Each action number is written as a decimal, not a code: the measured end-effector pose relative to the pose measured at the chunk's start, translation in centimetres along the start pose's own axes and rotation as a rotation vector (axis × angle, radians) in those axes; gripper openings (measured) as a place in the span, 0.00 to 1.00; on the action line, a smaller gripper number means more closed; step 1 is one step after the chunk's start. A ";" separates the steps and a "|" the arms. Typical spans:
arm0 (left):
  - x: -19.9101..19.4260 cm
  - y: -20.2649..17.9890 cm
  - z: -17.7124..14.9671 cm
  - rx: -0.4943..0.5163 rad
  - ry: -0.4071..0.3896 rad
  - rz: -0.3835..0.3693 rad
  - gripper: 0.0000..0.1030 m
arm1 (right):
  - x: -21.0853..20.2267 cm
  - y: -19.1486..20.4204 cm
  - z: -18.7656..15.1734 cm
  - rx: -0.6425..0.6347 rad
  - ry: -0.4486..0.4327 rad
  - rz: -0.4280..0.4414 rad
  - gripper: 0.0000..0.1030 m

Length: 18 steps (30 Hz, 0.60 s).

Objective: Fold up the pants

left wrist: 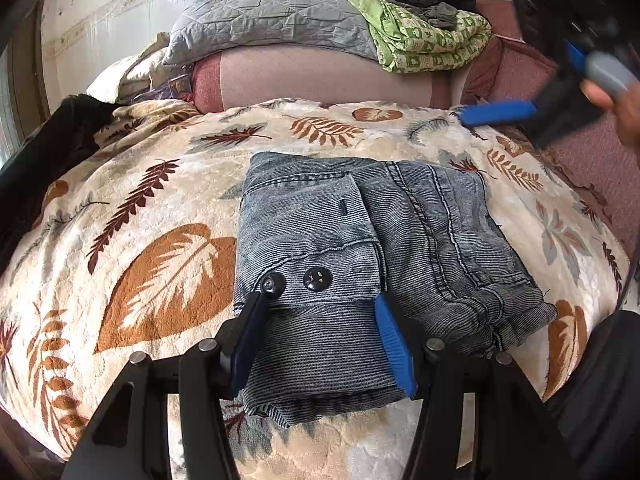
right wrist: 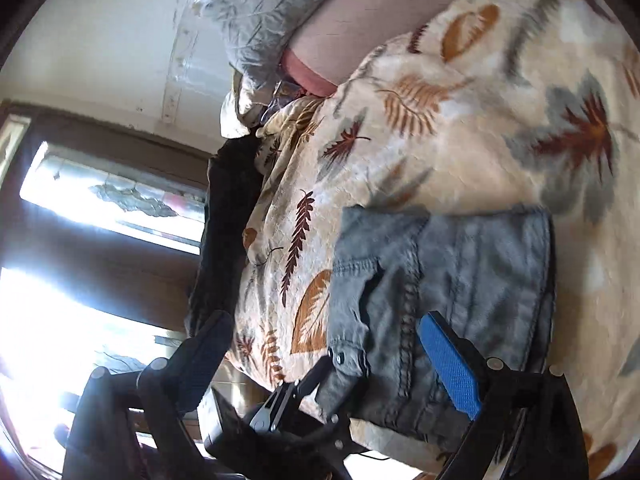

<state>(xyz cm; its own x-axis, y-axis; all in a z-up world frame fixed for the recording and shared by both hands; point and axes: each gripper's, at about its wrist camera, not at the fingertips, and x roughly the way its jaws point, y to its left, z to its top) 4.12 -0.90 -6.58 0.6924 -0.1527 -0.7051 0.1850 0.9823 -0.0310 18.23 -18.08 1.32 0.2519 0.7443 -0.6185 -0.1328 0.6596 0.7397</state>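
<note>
One pair of pants (left wrist: 360, 248), folded into a bundle on the leaf-print blanket (left wrist: 160, 208); two black buttons (left wrist: 318, 279) on the flap. Left claw (left wrist: 320, 300) spread wide over its near edge, grasping nothing. Right claw (right wrist: 320, 328) released, raised.

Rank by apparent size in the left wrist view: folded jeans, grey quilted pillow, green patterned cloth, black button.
1. Folded jeans, though nearest the camera, which inflates them.
2. Grey quilted pillow.
3. Green patterned cloth.
4. Black button, clearly smallest.
</note>
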 end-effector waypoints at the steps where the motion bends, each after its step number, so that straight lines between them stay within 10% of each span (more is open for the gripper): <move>1: 0.0 0.0 -0.1 -0.006 -0.003 -0.002 0.56 | 1.4 1.4 1.5 -0.039 0.033 -0.047 0.94; 12: 0.0 0.6 -0.3 -0.006 -0.015 -0.041 0.56 | 20.4 6.3 8.0 -0.362 0.379 -0.573 0.88; 18: 0.1 0.7 -0.2 -0.013 -0.011 -0.050 0.56 | 24.2 5.7 7.1 -0.421 0.495 -0.698 0.36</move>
<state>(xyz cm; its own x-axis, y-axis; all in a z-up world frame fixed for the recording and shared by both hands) 4.18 -0.19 -6.77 0.6905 -0.2023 -0.6945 0.2100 0.9748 -0.0751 30.40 2.91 -7.55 -0.0169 0.0639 -0.9978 -0.4647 0.8831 0.0645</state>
